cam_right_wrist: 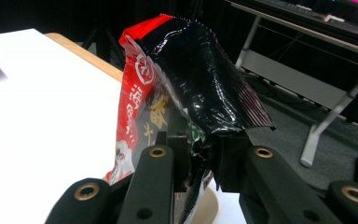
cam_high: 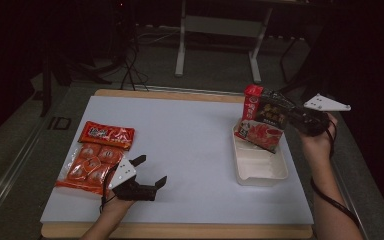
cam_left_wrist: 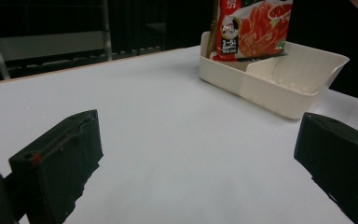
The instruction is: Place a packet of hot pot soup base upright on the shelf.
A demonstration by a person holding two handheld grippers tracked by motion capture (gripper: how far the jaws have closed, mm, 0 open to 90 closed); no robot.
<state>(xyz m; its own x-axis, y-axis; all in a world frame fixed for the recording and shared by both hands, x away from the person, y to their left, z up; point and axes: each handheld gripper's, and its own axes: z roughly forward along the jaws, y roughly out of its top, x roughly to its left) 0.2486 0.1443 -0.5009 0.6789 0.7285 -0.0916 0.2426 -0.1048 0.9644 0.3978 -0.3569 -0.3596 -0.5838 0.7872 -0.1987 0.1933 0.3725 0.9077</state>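
The red-and-black packet [cam_left_wrist: 251, 28] reads "3-5", perhaps; its other characters are blurred.

Black-and-red packet [cam_high: 264, 120] with a red food picture and pale lettering, held over the cream tray [cam_high: 260, 172]. Well left of the tray, a red-orange pouch [cam_high: 105, 134] and a clear pack of red sachets [cam_high: 87, 168]. White bench [cam_high: 190, 150], both tools black [cam_high: 147, 171] [cam_high: 291, 111].

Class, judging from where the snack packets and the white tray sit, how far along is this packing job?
Nothing lies packed yet. In hand: the right gripper pinches a black-and-red foil packet, its lower end in the white plastic tray. Left: two orange-red packets lie on the white table beside the open left gripper.
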